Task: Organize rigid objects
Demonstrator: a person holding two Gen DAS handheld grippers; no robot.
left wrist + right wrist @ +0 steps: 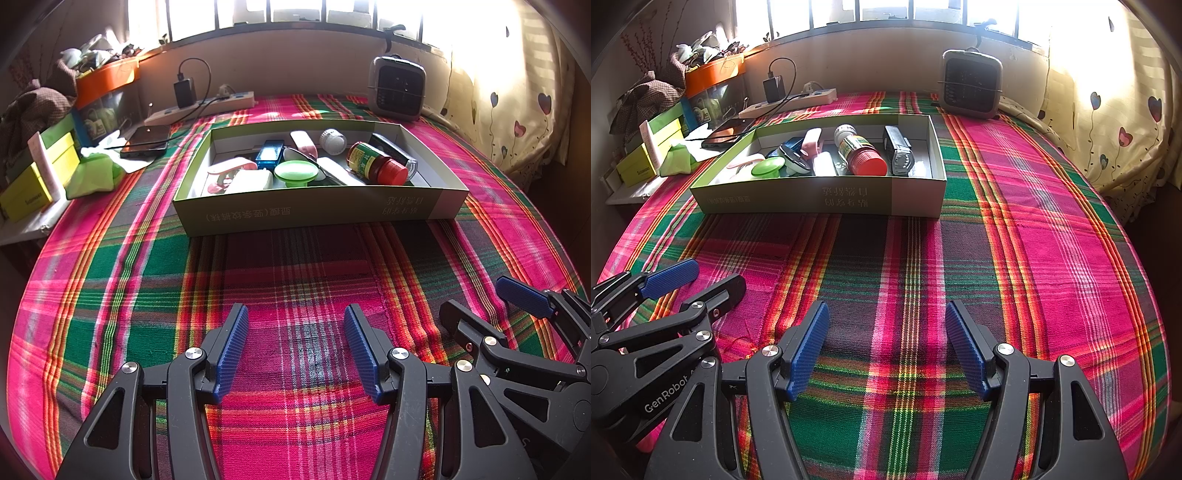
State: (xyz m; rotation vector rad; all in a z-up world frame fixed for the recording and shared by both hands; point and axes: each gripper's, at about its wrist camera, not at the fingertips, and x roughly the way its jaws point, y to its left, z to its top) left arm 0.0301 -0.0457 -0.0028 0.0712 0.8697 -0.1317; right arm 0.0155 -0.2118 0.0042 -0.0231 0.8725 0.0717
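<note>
Left wrist view: left gripper (295,347) low in the frame, jaws spread wide, nothing held, hovering over plaid cloth (110,280). Right gripper (491,306) at lower right, also parted and empty. Above centre, green cardboard box (314,212) on the cloth, holding red-capped bottle (376,164), green round lid (297,172), blue case (269,154), white bottle (332,140), pink pieces and a dark oblong item. Small heater (399,88) at upper right, power strip (201,107) at upper left.

Right wrist view: right gripper (886,345) bottom centre, jaws wide apart, empty. Left gripper (698,280) at lower left, open too. Box (827,197) at upper left of centre, well apart from both grippers.
</note>
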